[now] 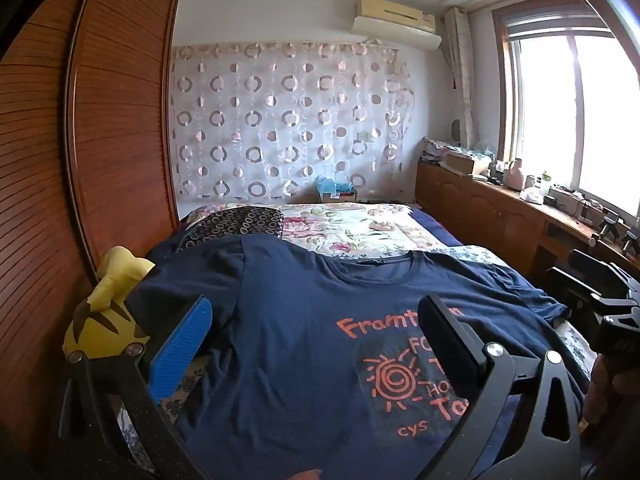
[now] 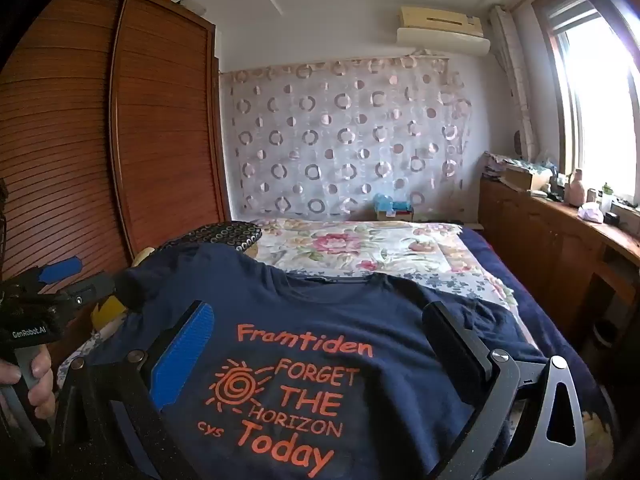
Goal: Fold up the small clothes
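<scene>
Two views: only my right camera reads the shirt's whole print. Both grippers, left and right, hover wide open, empty, above it at the bed's near edge.

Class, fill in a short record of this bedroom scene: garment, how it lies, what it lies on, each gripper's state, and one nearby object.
garment: navy T-shirt with orange print
lie: spread flat, print up, collar away from the cameras
surface: bed with floral cover
left gripper: open, above the shirt, holding nothing
right gripper: open, above the shirt, holding nothing
nearby: yellow plush toy beside the shirt's left sleeve
</scene>
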A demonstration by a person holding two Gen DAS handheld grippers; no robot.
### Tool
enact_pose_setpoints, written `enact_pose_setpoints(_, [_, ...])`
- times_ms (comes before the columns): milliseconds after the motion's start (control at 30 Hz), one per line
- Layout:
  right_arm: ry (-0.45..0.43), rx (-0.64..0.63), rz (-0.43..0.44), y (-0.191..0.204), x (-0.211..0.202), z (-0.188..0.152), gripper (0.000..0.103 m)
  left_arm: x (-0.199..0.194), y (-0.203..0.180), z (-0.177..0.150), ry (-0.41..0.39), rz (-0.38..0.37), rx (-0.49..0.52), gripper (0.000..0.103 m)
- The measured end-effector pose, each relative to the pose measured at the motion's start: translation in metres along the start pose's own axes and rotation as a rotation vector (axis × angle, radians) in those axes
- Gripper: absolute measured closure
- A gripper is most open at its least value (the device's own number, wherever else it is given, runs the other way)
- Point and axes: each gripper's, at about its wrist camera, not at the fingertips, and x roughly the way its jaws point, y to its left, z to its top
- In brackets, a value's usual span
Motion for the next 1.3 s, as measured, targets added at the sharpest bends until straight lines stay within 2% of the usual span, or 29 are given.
enact_pose_setpoints(1300, [0.006, 0.025, 0.000, 0.000, -0.001, 0.000, 0.000, -0.011, 0.011, 0.009, -0.012, 0.005, 0.009, 0.000])
